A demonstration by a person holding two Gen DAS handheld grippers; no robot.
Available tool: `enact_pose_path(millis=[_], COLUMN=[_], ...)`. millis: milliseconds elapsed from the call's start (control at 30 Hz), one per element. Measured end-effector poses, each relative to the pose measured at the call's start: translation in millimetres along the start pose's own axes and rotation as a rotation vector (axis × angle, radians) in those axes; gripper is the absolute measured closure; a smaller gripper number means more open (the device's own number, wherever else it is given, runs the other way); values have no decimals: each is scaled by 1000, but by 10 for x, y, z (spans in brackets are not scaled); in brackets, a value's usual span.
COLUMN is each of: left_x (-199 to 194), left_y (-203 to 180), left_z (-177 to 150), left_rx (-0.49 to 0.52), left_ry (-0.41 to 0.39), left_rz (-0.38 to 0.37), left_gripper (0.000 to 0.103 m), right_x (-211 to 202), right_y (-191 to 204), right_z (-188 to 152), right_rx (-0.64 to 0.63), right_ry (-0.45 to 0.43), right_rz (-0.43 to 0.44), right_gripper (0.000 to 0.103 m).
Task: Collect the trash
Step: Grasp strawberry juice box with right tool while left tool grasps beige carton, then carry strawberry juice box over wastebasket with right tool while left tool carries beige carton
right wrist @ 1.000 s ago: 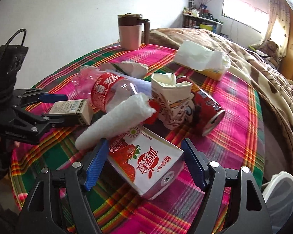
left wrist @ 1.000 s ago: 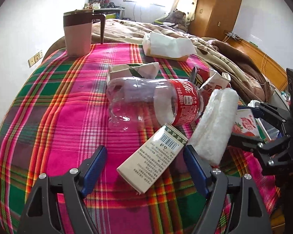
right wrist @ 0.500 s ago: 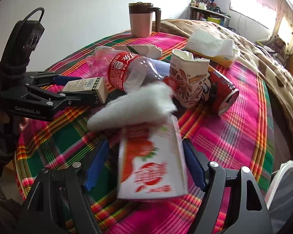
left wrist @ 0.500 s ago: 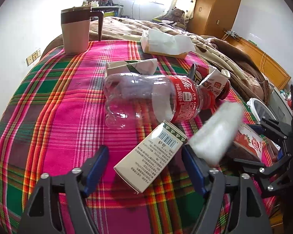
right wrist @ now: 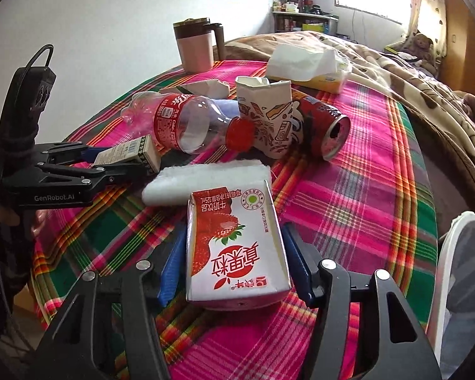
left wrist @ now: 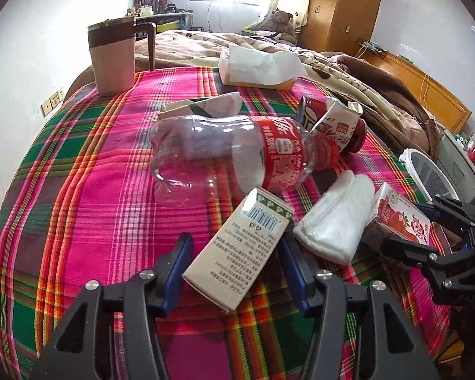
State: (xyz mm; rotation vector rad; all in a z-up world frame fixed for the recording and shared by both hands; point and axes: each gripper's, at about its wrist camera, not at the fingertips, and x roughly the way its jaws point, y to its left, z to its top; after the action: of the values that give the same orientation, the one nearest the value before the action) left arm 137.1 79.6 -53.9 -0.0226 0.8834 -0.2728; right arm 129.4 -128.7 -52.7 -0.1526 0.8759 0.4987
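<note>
Left side first: the beige carton (left wrist: 240, 250) is being pinched by the left hand-held gripper (left wrist: 234, 240), whose jaws have just been closing. It's being caught corner to corner, not flat, though contact on the left pad is hard to confirm from this angle. Gripped skewed like that, it's likely to be twisted out or dropped as it's being lifted off the tabletop (left wrist: 79, 190). Its far end is also being crowded by the clear bottle (left wrist: 221, 155), which could get nudged and sent rolling.

In the middle, the white cloth (left wrist: 335, 221) is being squeezed in between both cartons, so it could get dragged along by either one.

Right side: the strawberry carton (right wrist: 234, 247) is being clamped flat by the right hand-held gripper (right wrist: 234, 234), its jaws also having just been closing. It's an empty box, so it could get crushed and slip. The bin (left wrist: 427, 171) is being kept just off the tabletop's right edge.

Counted, left to right:
- mug (left wrist: 112, 57): 1
- crushed carton (left wrist: 205, 106): 1
- clear bottle: 1
- beige carton: 1
- tissue box (left wrist: 256, 66): 1
- red can (right wrist: 323, 123): 1
- crumpled paper cup (left wrist: 338, 123): 1
- white cloth: 1
- strawberry carton: 1
</note>
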Motion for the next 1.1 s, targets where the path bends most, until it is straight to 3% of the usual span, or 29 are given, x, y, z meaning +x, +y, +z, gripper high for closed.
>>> enact_pose_path(millis=[67, 100, 133, 600, 1100], left_x=[-11, -18, -27, -225, -532], left_y=[-18, -25, -33, -197, -778], left_z=[-9, -13, -19, -70, 136], left_rx=[-1, -1, -2, -7, 51], left_ry=[0, -2, -4, -44, -148], left_rz=[2, 1, -1, 14, -65], left_gripper=[54, 64, 68, 68, 68], right_x=[-5, -17, -36, -241, -692], right_y=[-18, -27, -42, -229, -531], right_z=[11, 7, 4, -56, -132], right_rx=[11, 19, 32, 168, 266], right_ry=[-6, -12, -19, -104, -207], right_rz=[-8, -15, -21, -33, -114], right_gripper=[44, 44, 44, 44, 44])
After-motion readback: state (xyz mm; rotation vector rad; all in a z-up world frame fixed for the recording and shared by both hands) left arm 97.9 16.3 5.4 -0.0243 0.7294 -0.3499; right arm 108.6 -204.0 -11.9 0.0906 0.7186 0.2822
